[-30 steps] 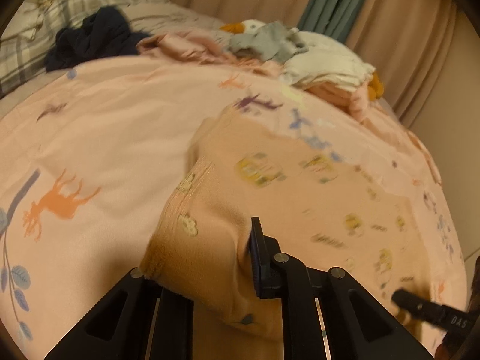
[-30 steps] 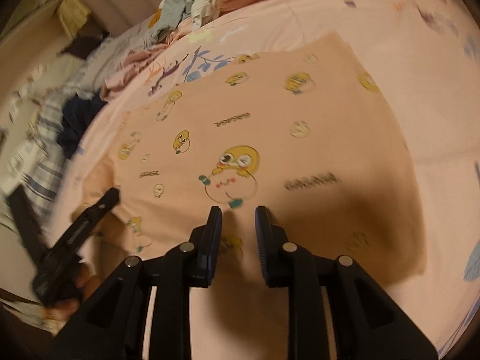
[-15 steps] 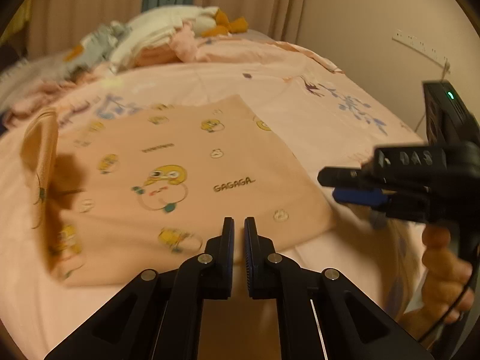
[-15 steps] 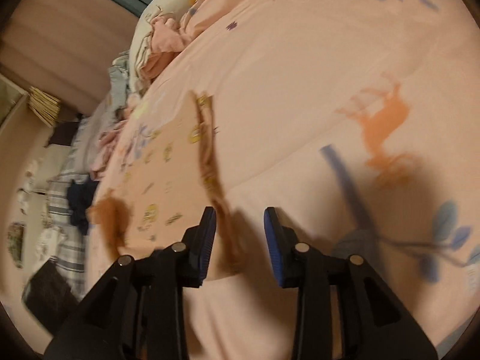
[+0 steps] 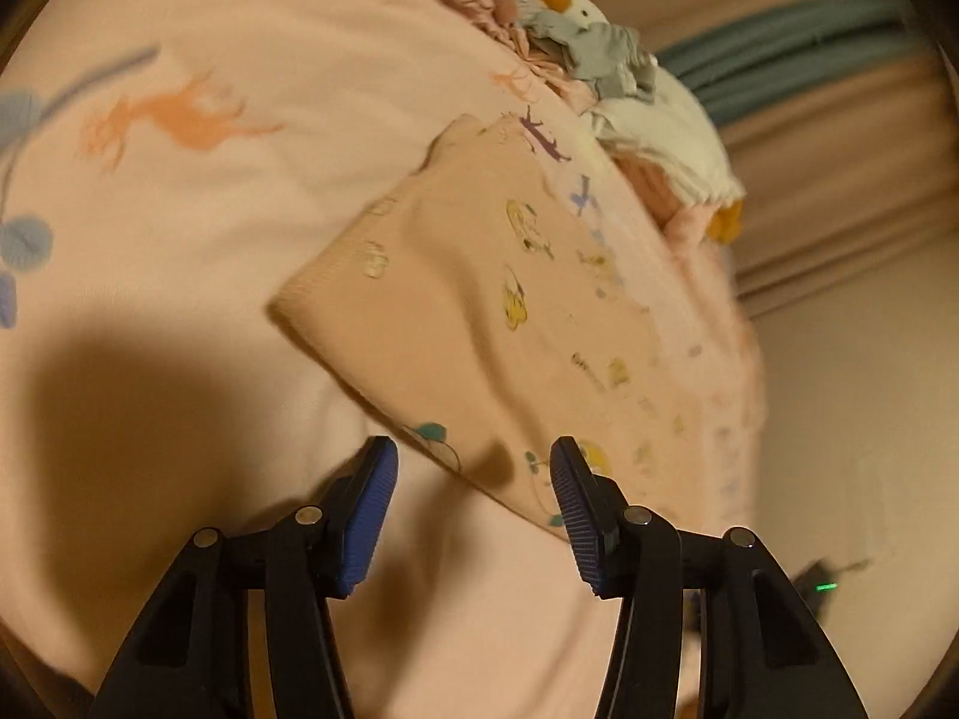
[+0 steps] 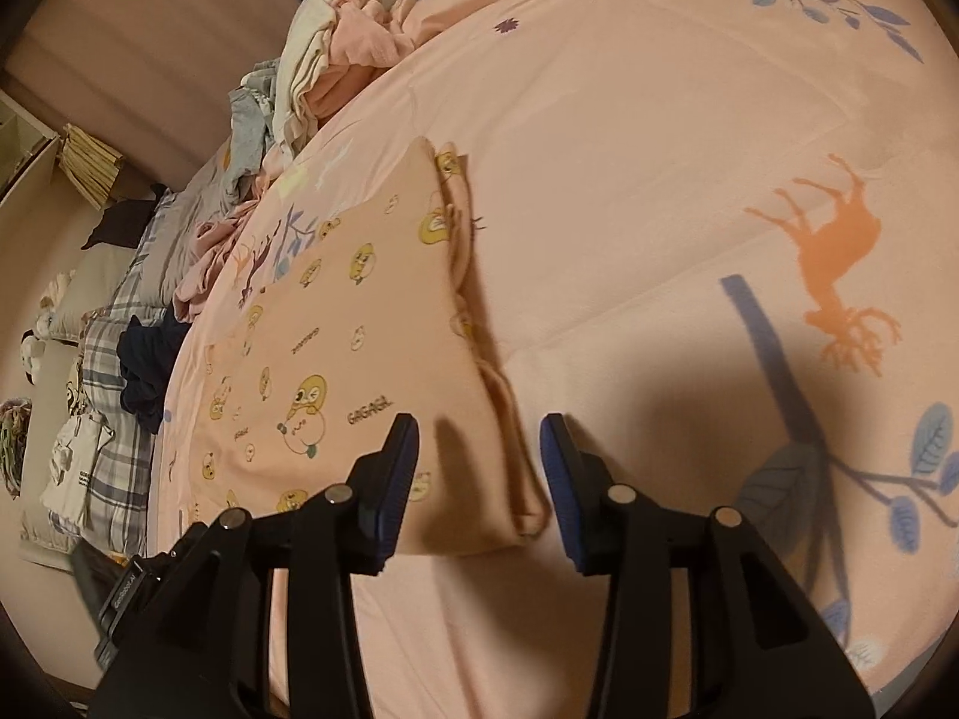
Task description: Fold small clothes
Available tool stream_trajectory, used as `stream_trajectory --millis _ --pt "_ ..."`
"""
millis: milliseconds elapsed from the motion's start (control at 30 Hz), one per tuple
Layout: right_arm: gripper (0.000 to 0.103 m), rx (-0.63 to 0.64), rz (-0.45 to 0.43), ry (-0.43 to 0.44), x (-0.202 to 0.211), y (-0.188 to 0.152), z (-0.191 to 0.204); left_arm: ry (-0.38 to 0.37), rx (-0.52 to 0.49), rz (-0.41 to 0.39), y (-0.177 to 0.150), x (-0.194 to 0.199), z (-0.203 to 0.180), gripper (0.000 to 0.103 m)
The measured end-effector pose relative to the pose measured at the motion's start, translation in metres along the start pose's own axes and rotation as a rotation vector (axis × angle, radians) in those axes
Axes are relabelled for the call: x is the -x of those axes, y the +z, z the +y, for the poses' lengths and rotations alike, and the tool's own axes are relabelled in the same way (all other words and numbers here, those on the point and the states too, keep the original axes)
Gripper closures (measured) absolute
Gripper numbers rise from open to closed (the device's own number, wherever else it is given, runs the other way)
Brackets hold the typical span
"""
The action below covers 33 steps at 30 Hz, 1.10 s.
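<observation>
Both tools have let go: left tool (image 5: 473, 491) and right tool (image 6: 478, 467) gape, empty, over the shirt (image 6: 371, 371). Folded edge looks loose; it could flop back.

I see soft matt knit cloth on the peach garment (image 6: 359, 323), its hem (image 5: 323, 293) finely ribbed. Under it, the pink bedsheet (image 6: 629, 138) looks like smooth matt woven cotton, lightly creased. My left gripper (image 5: 473, 491) is matt black plastic with ridged blue rubbery pads (image 5: 365, 527) and shiny metal rivets; the right gripper (image 6: 479, 473) is the same. The clothes pile (image 5: 629, 90) looks like crumpled cloth, and the curtain (image 5: 839, 138) is matt pleated fabric.
</observation>
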State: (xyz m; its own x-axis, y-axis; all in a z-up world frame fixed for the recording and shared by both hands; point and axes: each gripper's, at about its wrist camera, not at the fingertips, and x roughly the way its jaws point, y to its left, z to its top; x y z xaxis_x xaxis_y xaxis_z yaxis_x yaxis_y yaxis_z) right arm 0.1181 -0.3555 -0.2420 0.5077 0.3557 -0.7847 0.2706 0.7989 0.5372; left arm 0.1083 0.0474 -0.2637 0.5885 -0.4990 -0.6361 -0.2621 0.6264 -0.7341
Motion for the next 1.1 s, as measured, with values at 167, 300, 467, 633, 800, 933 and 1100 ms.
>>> stream_trajectory --millis 167,300,467,633,800,933,1100 --pt "0.05 0.017 0.008 -0.007 -0.005 -0.004 0.008 -0.028 0.003 -0.014 -0.01 0.003 -0.007 0.04" --pt "0.048 0.029 -0.001 -0.024 -0.007 -0.004 0.013 -0.058 0.032 -0.07 -0.001 -0.003 -0.004 0.034" --pt "0.047 0.056 -0.002 -0.039 -0.01 -0.005 0.016 -0.061 -0.037 -0.072 0.027 -0.032 -0.018 0.034" --pt "0.047 0.053 0.005 -0.025 -0.011 -0.003 0.014 0.049 0.015 -0.167 0.042 -0.04 -0.021 0.069" --pt "0.047 0.037 0.008 -0.005 -0.011 -0.002 0.012 0.368 -0.304 -0.215 0.031 -0.067 -0.067 0.087" --pt "0.047 -0.001 0.021 0.039 -0.007 -0.001 0.007 0.337 -0.468 -0.229 0.015 -0.074 -0.106 0.088" --pt "0.047 -0.083 0.019 0.1 -0.001 0.003 -0.007 0.181 -0.594 -0.156 -0.012 -0.076 -0.147 0.089"
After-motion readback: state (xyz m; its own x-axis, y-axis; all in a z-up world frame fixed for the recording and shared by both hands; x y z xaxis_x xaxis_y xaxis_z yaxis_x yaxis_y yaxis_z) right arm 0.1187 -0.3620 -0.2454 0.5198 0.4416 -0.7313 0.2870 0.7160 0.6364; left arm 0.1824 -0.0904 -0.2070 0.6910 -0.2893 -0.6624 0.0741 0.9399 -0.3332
